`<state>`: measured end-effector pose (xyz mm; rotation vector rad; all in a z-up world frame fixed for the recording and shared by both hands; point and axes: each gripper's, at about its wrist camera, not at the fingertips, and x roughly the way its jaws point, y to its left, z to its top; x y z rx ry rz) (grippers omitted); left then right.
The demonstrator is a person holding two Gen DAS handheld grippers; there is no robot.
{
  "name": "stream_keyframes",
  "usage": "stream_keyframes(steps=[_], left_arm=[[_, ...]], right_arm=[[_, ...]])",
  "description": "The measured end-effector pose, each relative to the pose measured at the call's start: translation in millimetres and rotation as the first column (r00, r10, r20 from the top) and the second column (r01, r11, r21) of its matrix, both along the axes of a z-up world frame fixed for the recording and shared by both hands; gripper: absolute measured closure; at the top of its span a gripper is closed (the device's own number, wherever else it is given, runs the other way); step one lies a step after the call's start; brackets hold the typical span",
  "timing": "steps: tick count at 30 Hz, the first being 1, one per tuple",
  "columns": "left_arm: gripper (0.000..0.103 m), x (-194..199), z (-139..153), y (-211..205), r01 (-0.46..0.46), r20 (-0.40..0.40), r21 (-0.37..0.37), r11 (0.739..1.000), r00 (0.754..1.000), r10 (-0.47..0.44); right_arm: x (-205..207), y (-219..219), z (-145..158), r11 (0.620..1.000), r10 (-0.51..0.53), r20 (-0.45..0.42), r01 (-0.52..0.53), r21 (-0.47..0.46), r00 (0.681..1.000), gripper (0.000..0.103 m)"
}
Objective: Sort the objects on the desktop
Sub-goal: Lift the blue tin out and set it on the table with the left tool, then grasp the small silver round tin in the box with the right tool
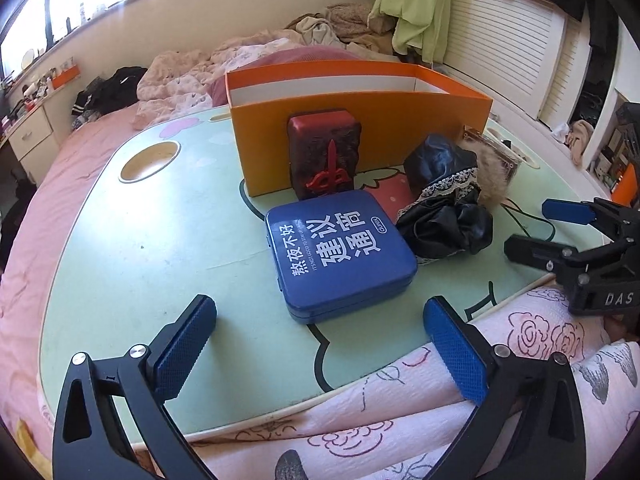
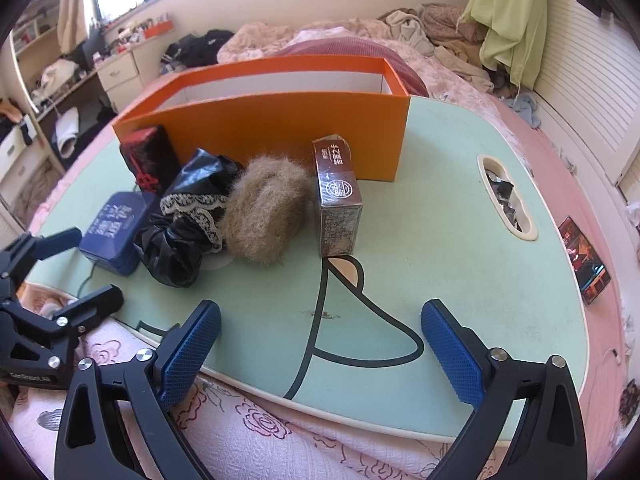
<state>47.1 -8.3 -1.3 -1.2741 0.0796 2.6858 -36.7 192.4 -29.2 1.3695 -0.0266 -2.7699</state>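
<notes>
Sorting has hardly begun, as far as I can judge: the orange box [image 1: 360, 136] at the far side of the worktop [image 1: 160, 240] shows only bare white inner wall from my cameras (its floor is hidden, so I cannot swear it is empty), and every item I can see sits outside it. My left gripper [image 1: 320, 344] is spread wide with nothing between its jaws; the blue tin [image 1: 340, 248] lies flat just ahead of them, and the red mahjong-tile block [image 1: 324, 156] leans against the box wall beyond it. My right gripper [image 2: 320, 352] is released too, jaws empty over bare worktop. Ahead of it and to its left sit the furry brown tuft [image 2: 264, 208] and the black lace-trimmed bundle [image 2: 188, 220], touching each other, with the brown carton [image 2: 336, 200] upright straight ahead. All five are left to move.
</notes>
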Motion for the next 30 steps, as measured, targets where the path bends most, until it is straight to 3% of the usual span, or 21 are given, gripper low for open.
stream_keyframes(steps=[4, 8, 10, 13, 16, 21, 24, 27, 30], left_arm=[[0.0, 3, 1, 0, -0.01, -0.002, 0.001, 1.0, 1.0, 0.01], [0.0, 3, 2, 0, -0.012, -0.002, -0.001, 1.0, 1.0, 0.012], [0.0, 3, 2, 0, -0.008, -0.002, -0.001, 1.0, 1.0, 0.008], [0.0, 2, 3, 0, -0.008, -0.002, -0.001, 1.0, 1.0, 0.008], [0.0, 3, 3, 0, -0.007, -0.002, 0.0, 1.0, 1.0, 0.007], [0.0, 2, 4, -2, -0.006, -0.007, 0.003, 1.0, 1.0, 0.006], [0.0, 2, 4, -3, -0.005, -0.012, 0.006, 1.0, 1.0, 0.005], [0.0, 2, 4, -2, -0.006, -0.014, 0.007, 1.0, 1.0, 0.006], [0.0, 2, 3, -2, -0.007, -0.014, 0.008, 1.0, 1.0, 0.007]], right_arm=[[3, 13, 11, 0.995, 0.013, -0.068, -0.02, -0.095, 0.998, 0.052], [3, 23, 48, 0.985, -0.042, -0.195, 0.007, -0.173, 0.98, 0.056], [-12, 24, 68, 0.968, -0.056, -0.191, 0.006, -0.249, 0.98, 0.056], [-60, 10, 96, 0.917, 0.034, -0.115, -0.077, -0.391, 0.993, 0.056], [-124, -21, 103, 0.878, 0.161, -0.008, -0.147, -0.456, 0.987, 0.056], [-203, -81, 69, 0.914, 0.227, 0.19, -0.141, -0.381, 0.955, 0.057], [-227, -98, 35, 0.928, 0.231, 0.28, -0.124, -0.351, 0.932, 0.07], [-244, -103, 8, 0.913, 0.233, 0.365, -0.073, -0.402, 0.901, 0.079], [-244, -107, -2, 0.926, 0.213, 0.382, -0.061, -0.373, 0.899, 0.087]])
